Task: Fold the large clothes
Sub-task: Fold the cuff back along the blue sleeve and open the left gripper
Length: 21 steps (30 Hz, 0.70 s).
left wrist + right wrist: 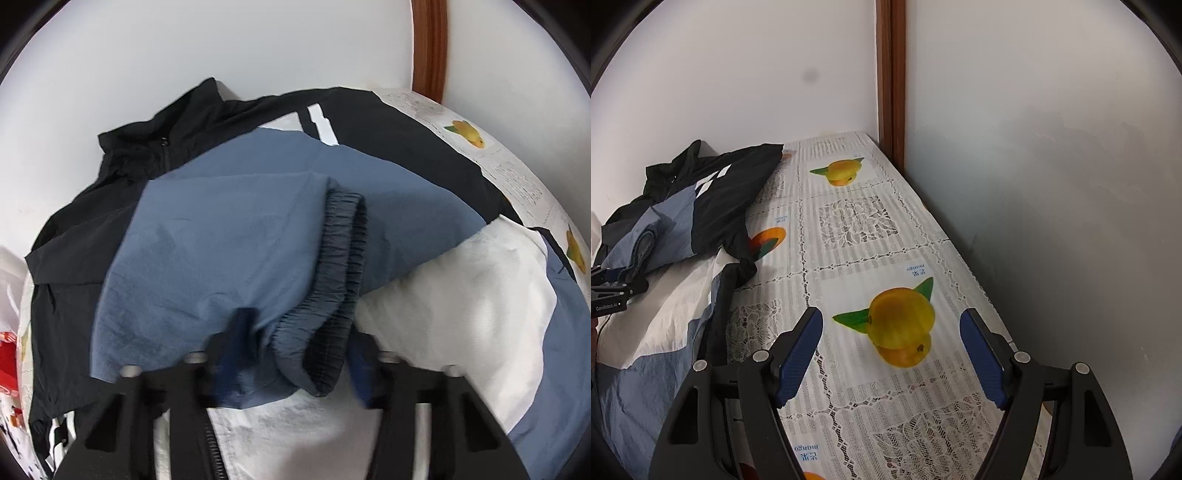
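The jacket (229, 236), black, blue-grey and white, lies spread on the desk (886, 236), which is covered by a lace-patterned cloth printed with mangoes. Its blue-grey sleeve is folded across the body, and the elastic cuff (332, 288) sits between the fingers of the left tongs (295, 354). The blue pads stand on either side of the gathered cuff fabric, seemingly pinching it, though motion blur makes the contact hard to judge. The black collar and zip lie at the far side, close to the white wall (184, 48).

The right tongs (892, 354) are spread wide and hold nothing, hovering over a printed mango (901, 325) on bare cloth, well apart from the jacket, which lies to their left. In the right wrist view the left tongs (613, 291) appear at the far left edge on the garment.

The desk runs into a corner: wall behind, wall along the right edge, with a brown wooden strip (891, 74) at the joint. The uncovered cloth stretches from the jacket's black edge to the right-hand wall.
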{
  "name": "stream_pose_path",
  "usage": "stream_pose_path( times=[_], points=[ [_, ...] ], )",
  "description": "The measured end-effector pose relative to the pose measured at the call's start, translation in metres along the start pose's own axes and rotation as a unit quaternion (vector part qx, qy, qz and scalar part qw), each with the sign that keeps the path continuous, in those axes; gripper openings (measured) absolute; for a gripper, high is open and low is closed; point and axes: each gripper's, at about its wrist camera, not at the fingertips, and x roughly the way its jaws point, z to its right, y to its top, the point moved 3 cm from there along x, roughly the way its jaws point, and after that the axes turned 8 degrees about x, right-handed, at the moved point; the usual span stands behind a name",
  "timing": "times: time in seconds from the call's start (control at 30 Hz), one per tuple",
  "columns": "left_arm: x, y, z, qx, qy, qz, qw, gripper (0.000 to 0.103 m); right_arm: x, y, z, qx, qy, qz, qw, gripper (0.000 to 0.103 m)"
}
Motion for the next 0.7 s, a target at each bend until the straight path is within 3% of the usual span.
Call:
stream_pose_path(
  times=[0.03, 0.13, 0.4, 0.7],
  points=[
    [-0.003, 0.0, -0.002, -0.001, -0.009, 0.001, 1.0, 0.024, 0.0, 0.0, -0.001, -0.002, -0.002, -0.001, 1.0, 0.076],
    [-0.015, 0.0, -0.01, -0.004, -0.016, 0.013, 0.9998, 0.012, -0.005, 0.001, -0.008, -0.005, -0.003, -0.003, 1.0, 0.076],
    [-0.061, -0.011, -0.059, -0.053, -0.015, 0.062, 0.9966, 0.01, -0.04, 0.006, -0.064, -0.049, 0.017, 0.021, 0.998, 0.076],
    [-0.091, -0.048, -0.161, -0.158, 0.036, 0.099, 0.9817, 0.01, -0.047, 0.01, -0.159, -0.098, 0.067, 0.02, 0.993, 0.076]
  ],
)
